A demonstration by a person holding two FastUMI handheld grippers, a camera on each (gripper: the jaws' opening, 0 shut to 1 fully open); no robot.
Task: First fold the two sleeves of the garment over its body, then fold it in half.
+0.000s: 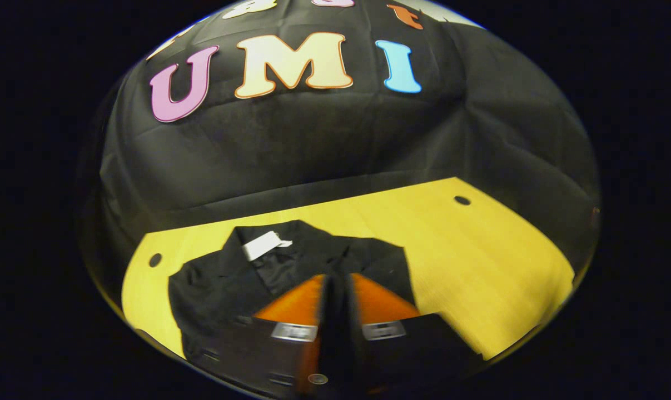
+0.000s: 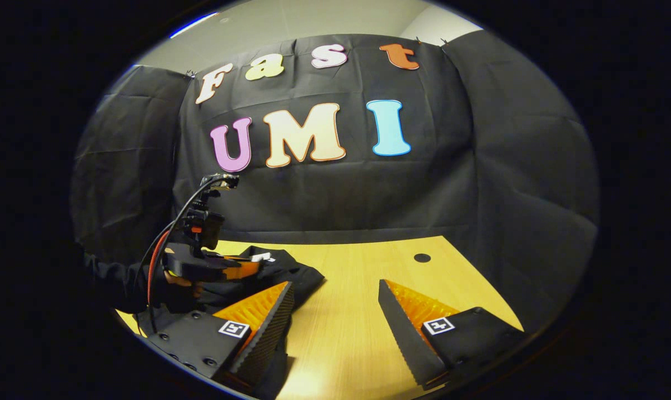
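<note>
- Black fabric garment with a white neck label (image 1: 291,261) lies on the light wooden table (image 1: 480,266), toward the table's left side in the left gripper view; the right side of the table is bare wood.
- It looks bunched rather than spread flat. Collar and white label (image 1: 264,244) face the far edge and the black cloth wall (image 1: 313,150). Can't make out either sleeve, so I can't say how much folding is done.
- Left gripper (image 1: 338,294): fingers together, no gap visible between them. It sits directly over the garment's near half, pointing toward the collar. Cloth may be pinched between the tips, but the contact is hidden, so can't confirm.
- In the right gripper view, the left gripper (image 2: 224,269) is low over the garment (image 2: 291,275), with a dark sleeved hand (image 2: 174,291) on its handle.
- Right gripper (image 2: 335,311): fingers wide apart, holding nothing. Bare table shows between them.
- Key relation: the garment lies left of and ahead of the right gripper. The right gripper's left finger (image 2: 268,322) overlaps the garment's near edge in the picture; can't tell whether they touch.
- The left gripper is clearly the nearer one and is over the cloth. The right one would have to go left and forward to reach the garment's right edge.
- Risk, my read: dark cloth against dark fingers makes the edges hard to pick out.
</note>
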